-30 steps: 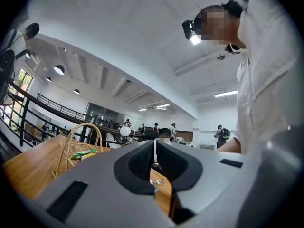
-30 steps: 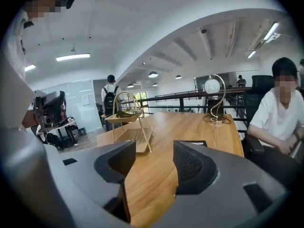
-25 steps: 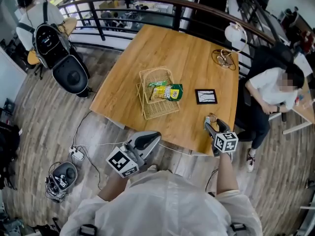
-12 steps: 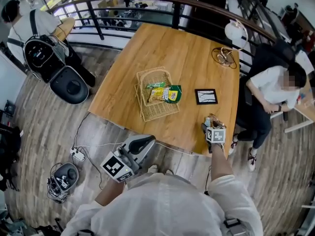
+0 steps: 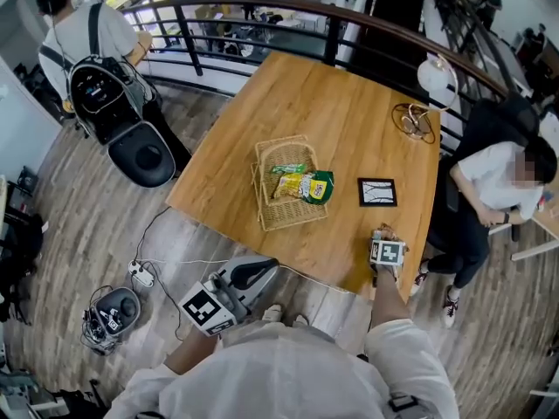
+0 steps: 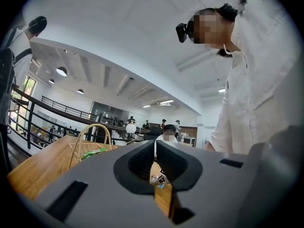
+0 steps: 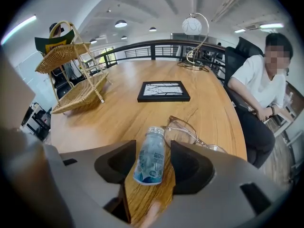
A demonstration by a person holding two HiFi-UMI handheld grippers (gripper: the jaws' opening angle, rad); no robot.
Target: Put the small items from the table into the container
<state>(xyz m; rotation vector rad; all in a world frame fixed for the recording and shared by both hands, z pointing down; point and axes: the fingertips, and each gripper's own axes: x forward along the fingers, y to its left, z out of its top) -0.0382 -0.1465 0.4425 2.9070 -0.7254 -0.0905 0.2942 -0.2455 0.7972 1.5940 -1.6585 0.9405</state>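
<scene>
Closing the right gripper (image 7: 152,148) around the still-untouched small bottle (image 7: 151,164), left gripper (image 6: 155,158) pressed together empty, we see snack packets (image 5: 303,185) in the wicker basket (image 5: 301,219); glasses (image 7: 190,132) remain.

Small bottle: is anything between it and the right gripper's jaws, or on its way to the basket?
Nothing visible. The bottle lies between the right gripper's closing jaws, pads not yet pressing; glasses lie just beside it. The flat picture frame lies off the line to the basket.
</scene>
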